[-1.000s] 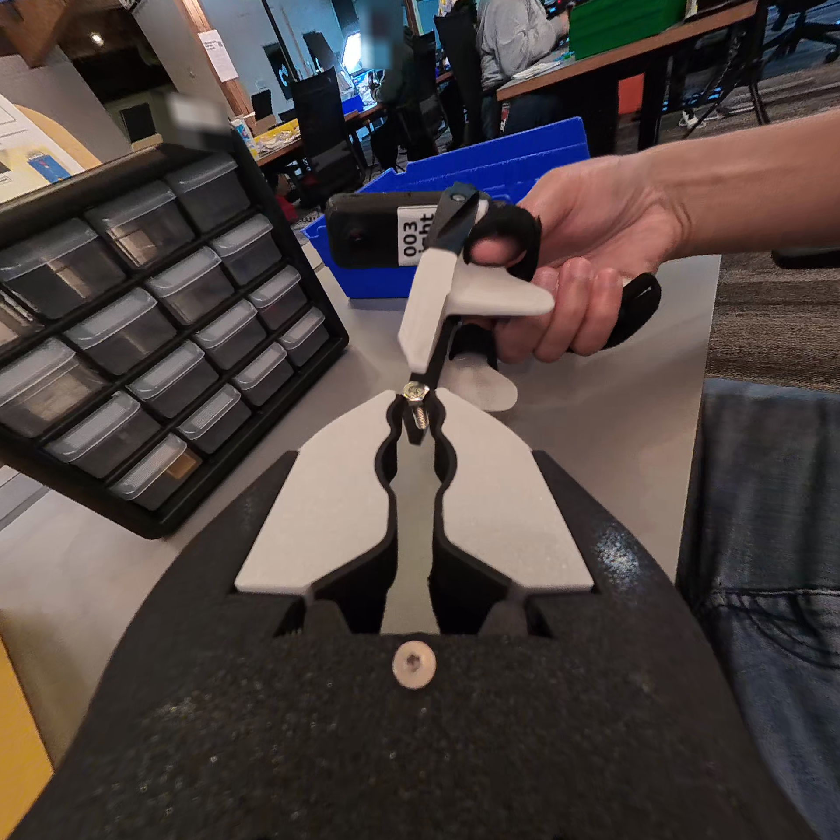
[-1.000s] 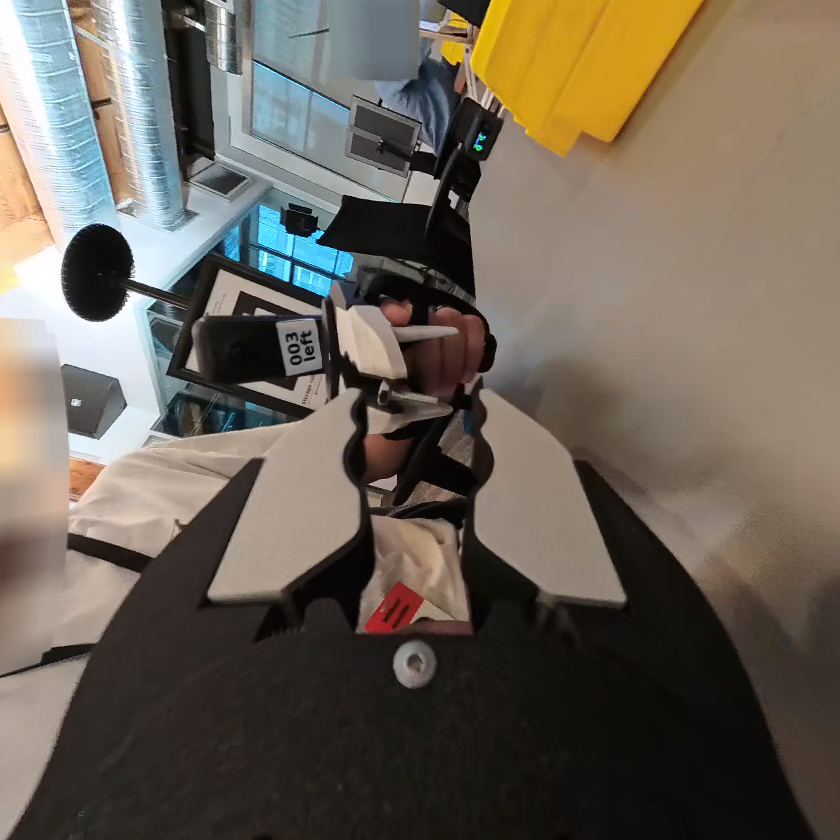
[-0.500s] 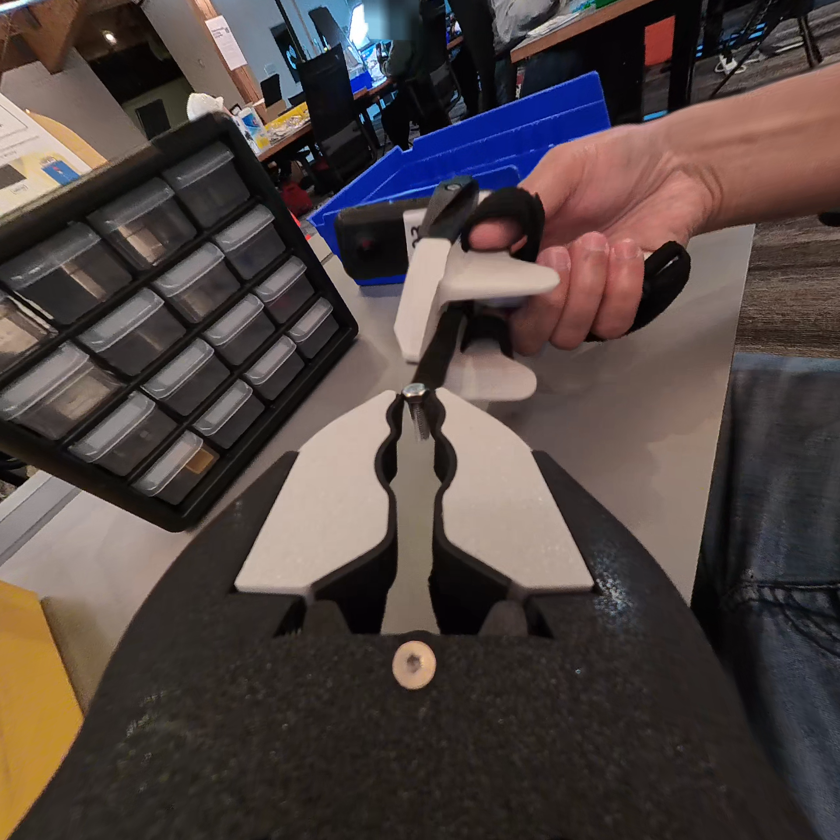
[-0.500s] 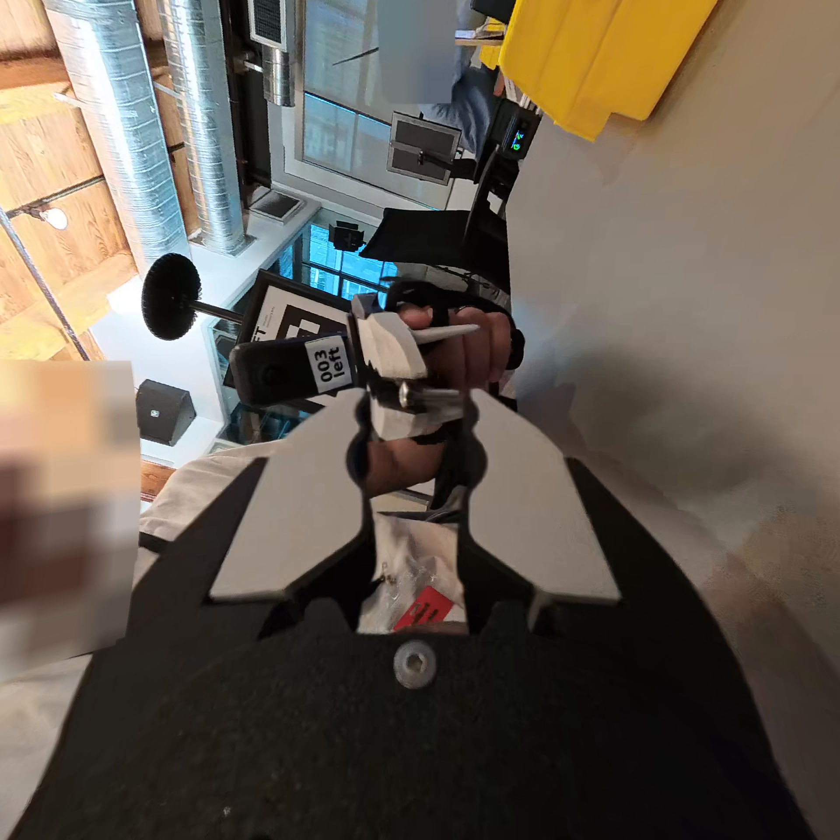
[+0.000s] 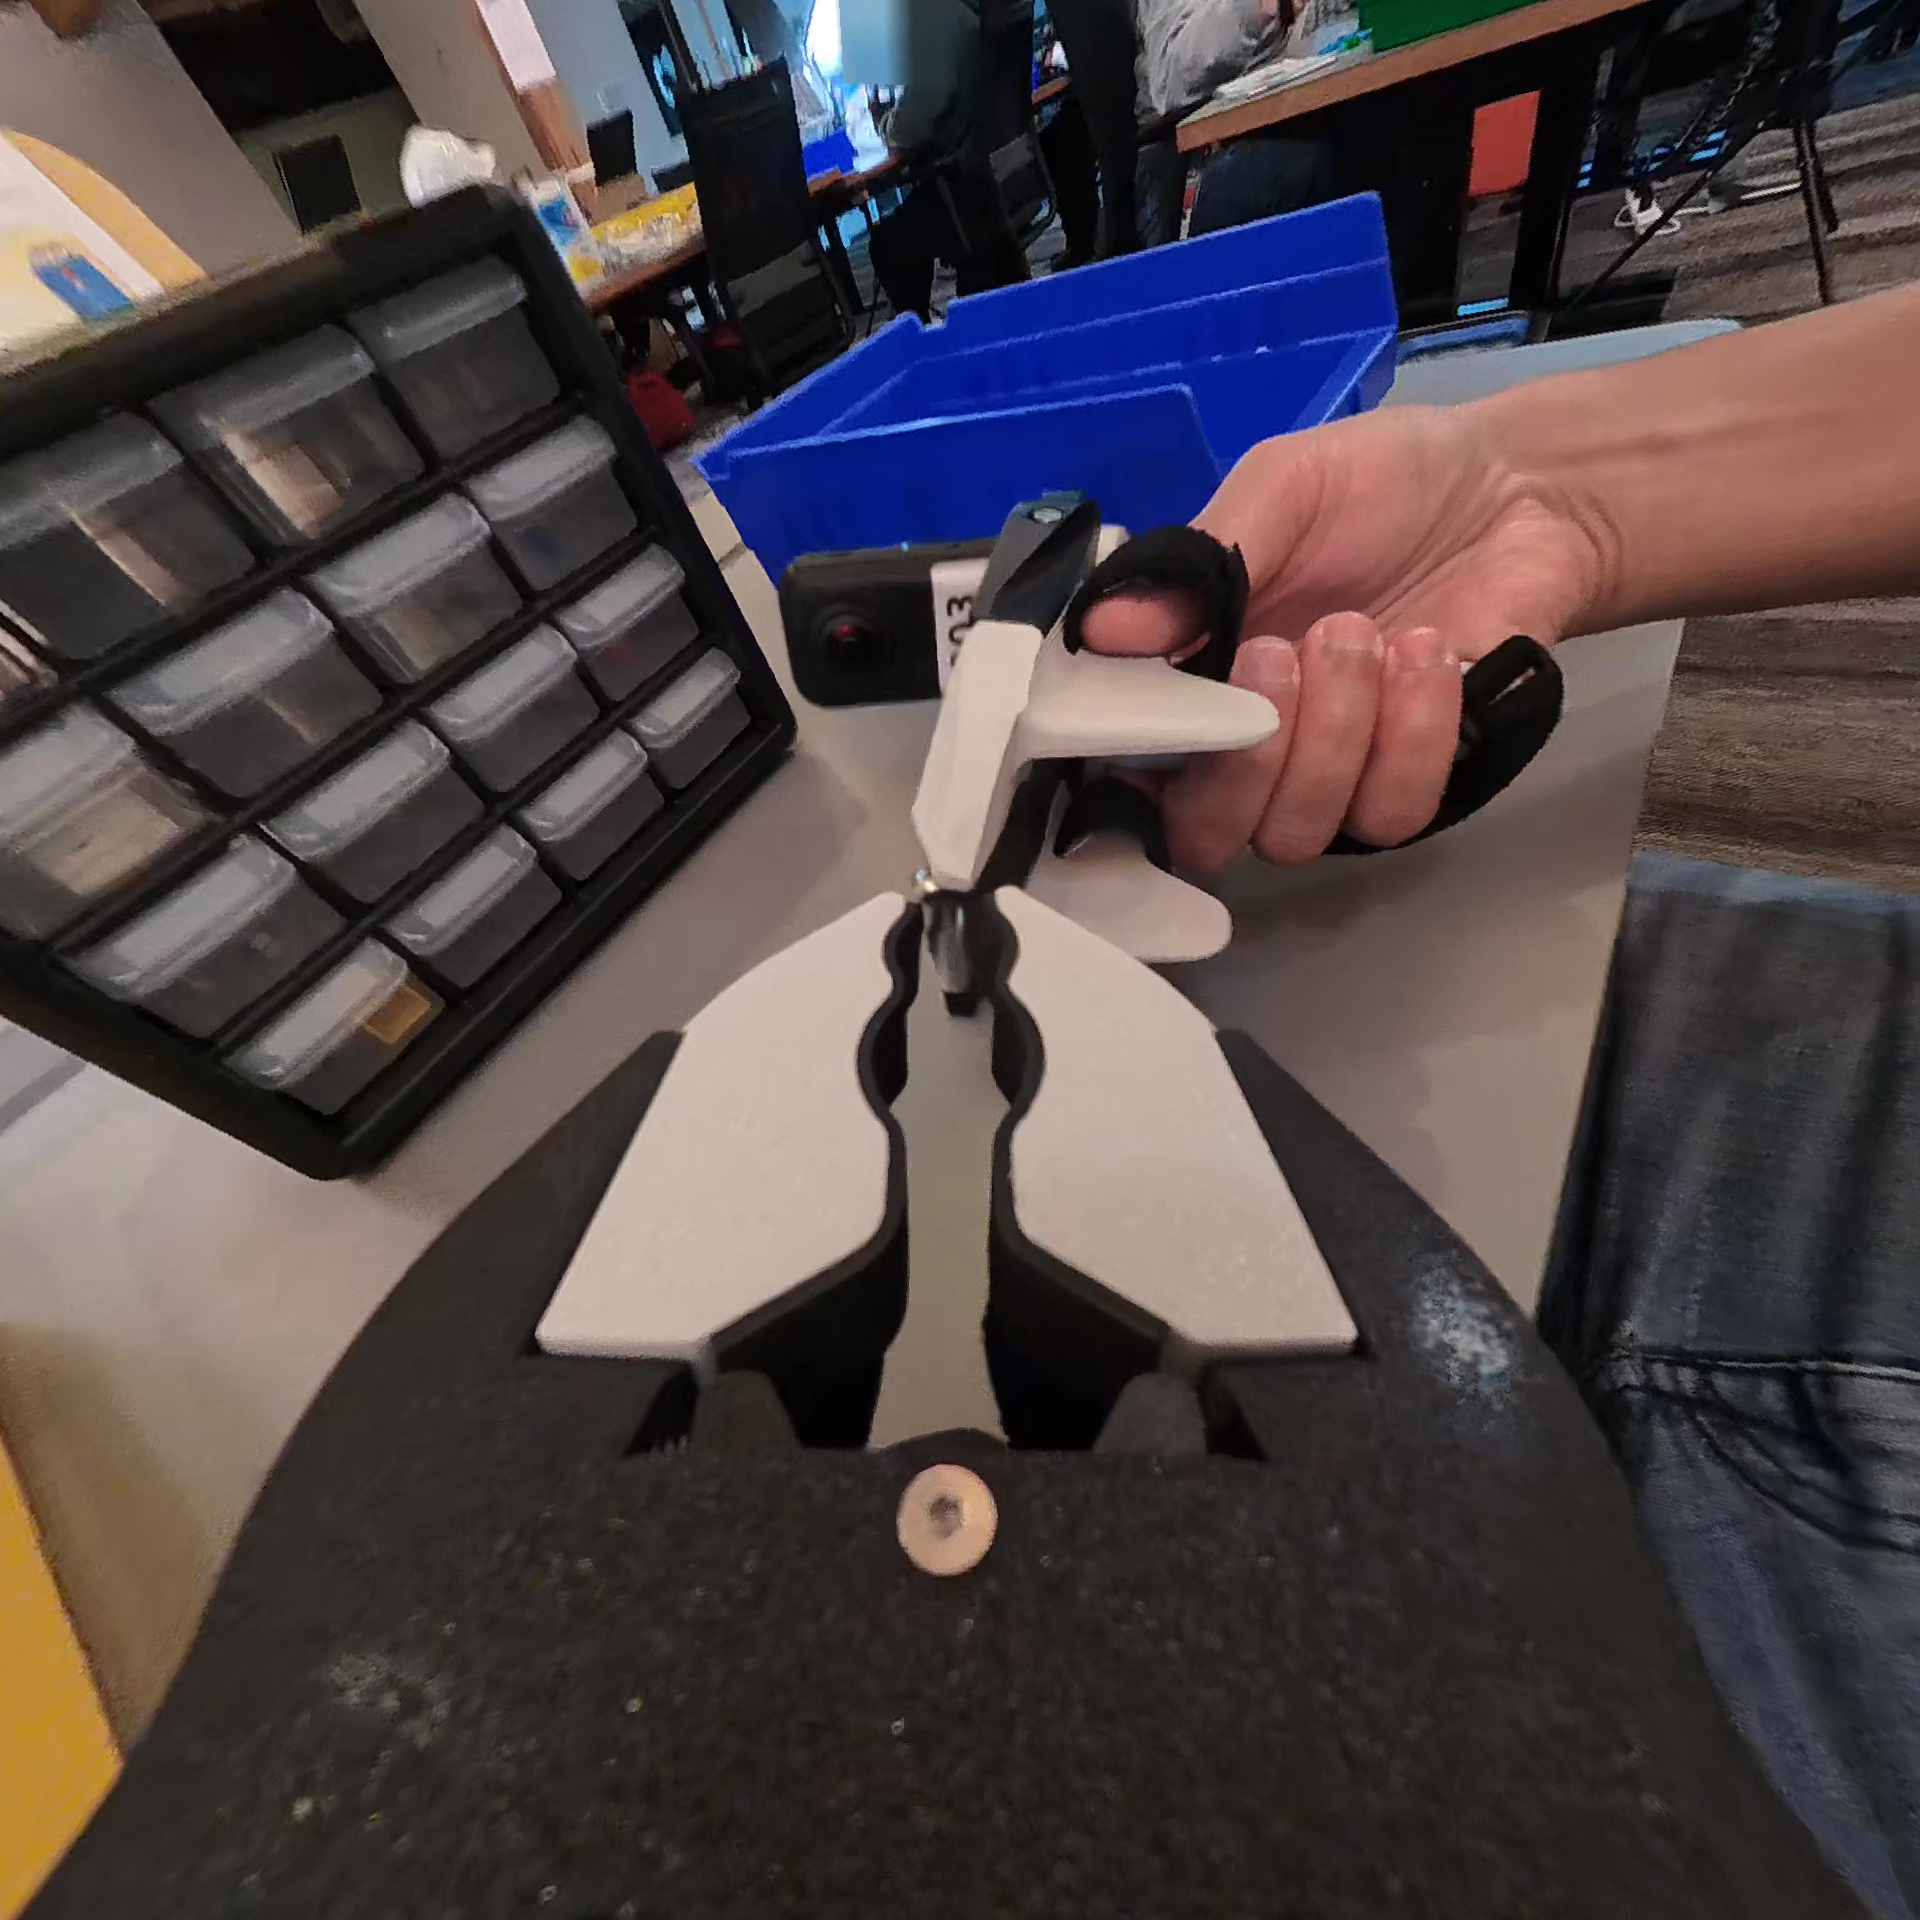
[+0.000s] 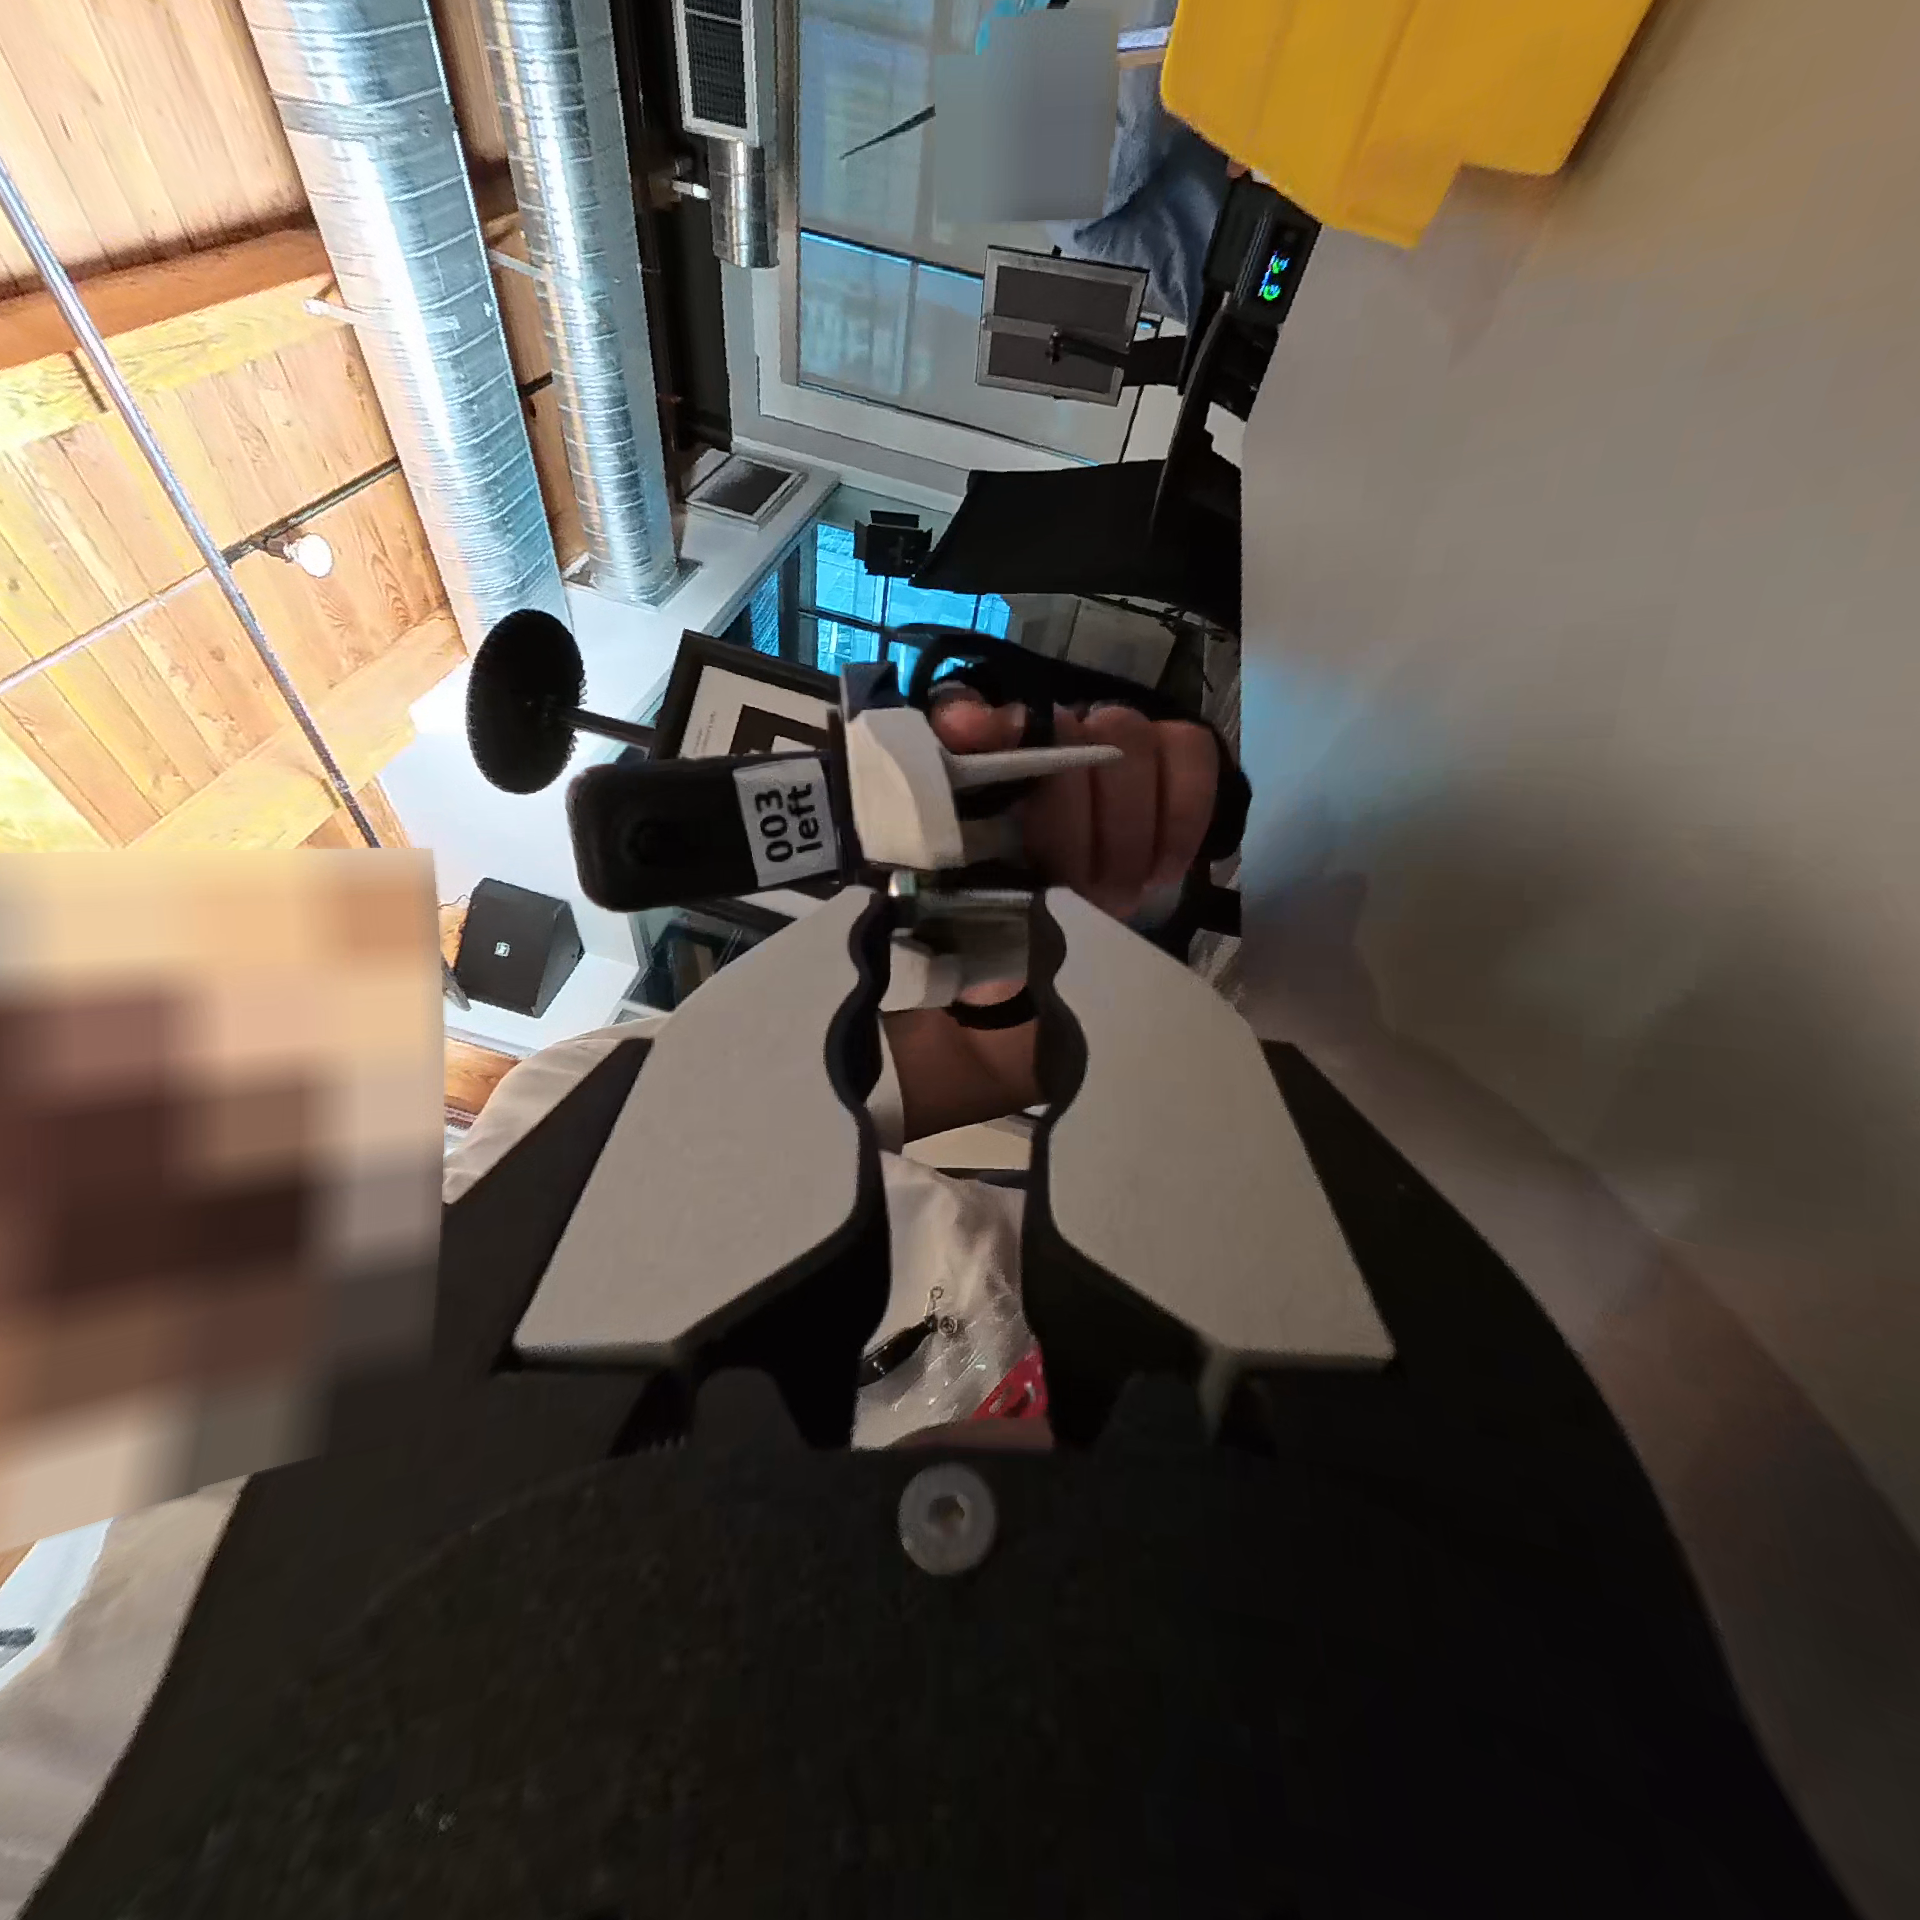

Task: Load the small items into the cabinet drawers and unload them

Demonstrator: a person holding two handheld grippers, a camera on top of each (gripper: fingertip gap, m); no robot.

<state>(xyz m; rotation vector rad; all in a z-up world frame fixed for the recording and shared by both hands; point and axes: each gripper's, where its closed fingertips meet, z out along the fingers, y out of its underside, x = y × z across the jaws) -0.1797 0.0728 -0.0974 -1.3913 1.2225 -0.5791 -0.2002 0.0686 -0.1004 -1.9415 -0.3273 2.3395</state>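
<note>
My left gripper [image 5: 948, 914] is shut on a small silver bolt [image 5: 948, 956], its pads pressed on the shaft just above the grey table [image 5: 1403, 1039]. The bolt's head points away from me. In the right wrist view the bolt [image 6: 966, 902] lies crosswise between my right gripper's [image 6: 956, 914] fingertips, the head against one pad and the tip against the other. The right gripper's upper finger [image 5: 987, 727] rests on the bolt's head in the left wrist view. Its lower fingertip is hidden there. The black drawer cabinet [image 5: 312, 675] stands at the left with all its drawers pushed in.
A blue bin [image 5: 1039, 416] stands behind the grippers on the table. A yellow bin [image 6: 1382, 94] sits at the table's other end. A person's leg in jeans [image 5: 1766, 1247] is at the table's right edge. Bare table lies between cabinet and grippers. Both grippers' tips are close together, under 4 cm apart.
My right gripper has come down over the bolt held by my left gripper, and its fingers have closed in from wide apart onto the bolt's two ends. My left gripper kept its hold.
</note>
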